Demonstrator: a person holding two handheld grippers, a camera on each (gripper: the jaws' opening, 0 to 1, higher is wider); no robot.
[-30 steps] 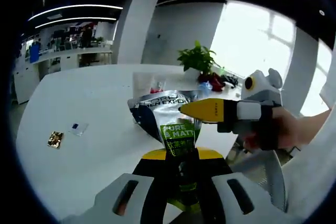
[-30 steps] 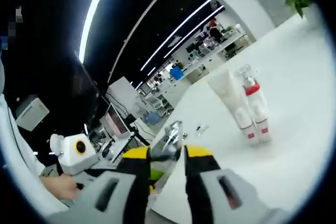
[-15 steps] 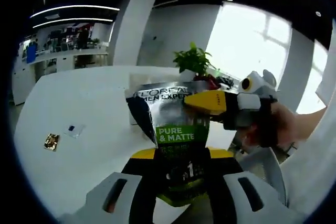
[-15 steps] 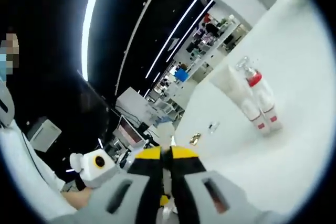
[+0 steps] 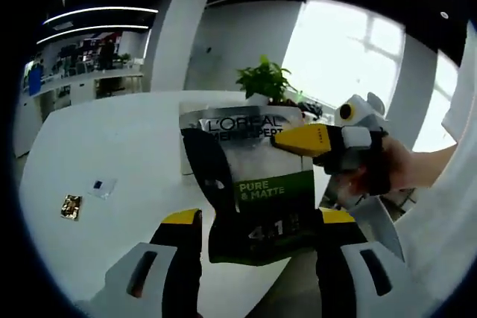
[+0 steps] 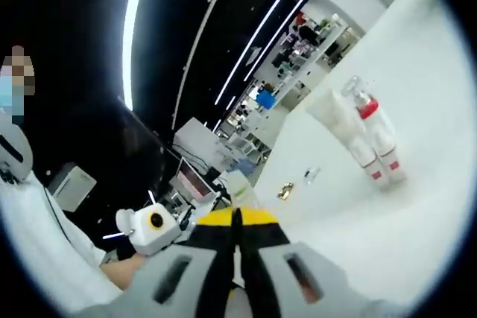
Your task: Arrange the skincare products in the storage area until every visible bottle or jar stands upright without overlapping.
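Left gripper view: the left gripper (image 5: 257, 240) has its yellow-tipped jaws spread wide on either side of a silver, black and green L'Oréal Men Expert pouch (image 5: 250, 184); they do not visibly press it. The right gripper (image 5: 317, 139) enters from the right and pinches the pouch near its top edge, holding it in the air above the white table (image 5: 112, 147). In the right gripper view its own jaws sit pressed together on the thin pouch edge (image 6: 236, 184). Farther off, a white tube (image 6: 339, 121) and a red-capped bottle (image 6: 378, 135) stand upright, just beside each other. The step in hand appears to be carrying the pouch. Next it likely needs standing upright on the table, clear of the tube and bottle.
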